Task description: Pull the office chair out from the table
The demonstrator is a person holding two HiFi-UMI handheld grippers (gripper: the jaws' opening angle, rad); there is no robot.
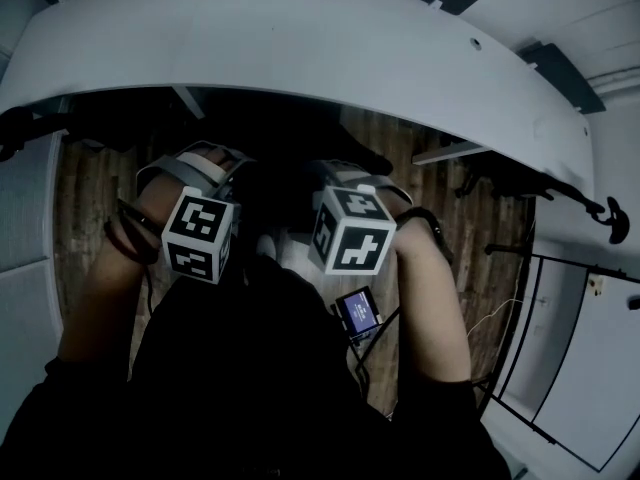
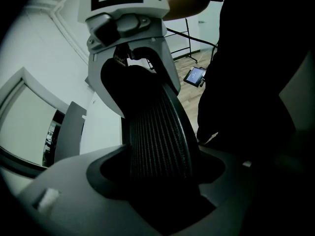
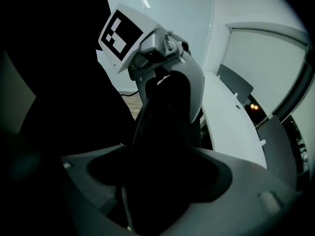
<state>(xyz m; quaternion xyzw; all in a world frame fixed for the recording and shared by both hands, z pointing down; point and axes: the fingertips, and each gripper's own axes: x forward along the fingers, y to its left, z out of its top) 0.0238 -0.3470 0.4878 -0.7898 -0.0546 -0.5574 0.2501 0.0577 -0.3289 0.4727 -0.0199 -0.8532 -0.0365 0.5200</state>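
Observation:
The office chair's dark mesh back [image 1: 280, 193] stands just in front of the person, below the near edge of the curved white table [image 1: 300, 48]. My left gripper [image 1: 250, 248] and right gripper [image 1: 295, 253] both grip its top rim, side by side and tilted steeply down. In the left gripper view the ribbed chair back [image 2: 157, 141] runs through my left gripper [image 2: 162, 181], with the right gripper [image 2: 138, 87] clamped further along. The right gripper view mirrors this: the chair back [image 3: 165, 122] fills my right gripper [image 3: 162, 181], and the left gripper [image 3: 170, 100] straddles the rim beyond. The seat and base are hidden.
A small lit tablet [image 1: 358, 313] hangs at the person's waist. Wooden floor [image 1: 90, 198] shows under the table. A black stand with cables [image 1: 560, 193] is at the right, beside white wall panels [image 1: 590, 368]. The person's dark clothing fills the bottom of the head view.

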